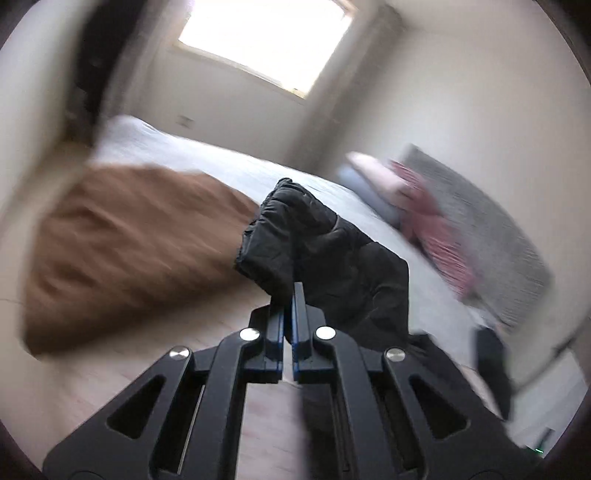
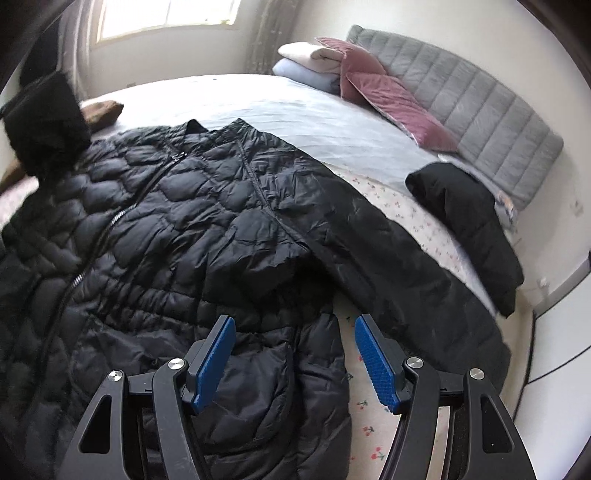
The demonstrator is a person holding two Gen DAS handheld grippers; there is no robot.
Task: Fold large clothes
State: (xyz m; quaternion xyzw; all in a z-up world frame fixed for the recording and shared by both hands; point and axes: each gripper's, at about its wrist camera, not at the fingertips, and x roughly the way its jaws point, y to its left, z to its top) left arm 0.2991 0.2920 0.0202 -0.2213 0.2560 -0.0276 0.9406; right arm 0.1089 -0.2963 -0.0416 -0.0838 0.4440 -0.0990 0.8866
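— What sort of place is this?

— A bedroom in a home. A wide bed (image 2: 295, 107) with a pale sheet fills it, backed by a grey padded headboard (image 2: 461, 99).

— Anything else?

— Pink cushions (image 2: 391, 99) and folded blankets (image 2: 310, 61) lie by the headboard, a bright window (image 2: 162, 16) sits in a cream wall, and a black quilted jacket (image 2: 177, 221) is spread on the bed.

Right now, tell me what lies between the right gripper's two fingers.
In the right wrist view, the right gripper is open over the black puffer jacket: its hem edge and a strip of floral sheet lie between.
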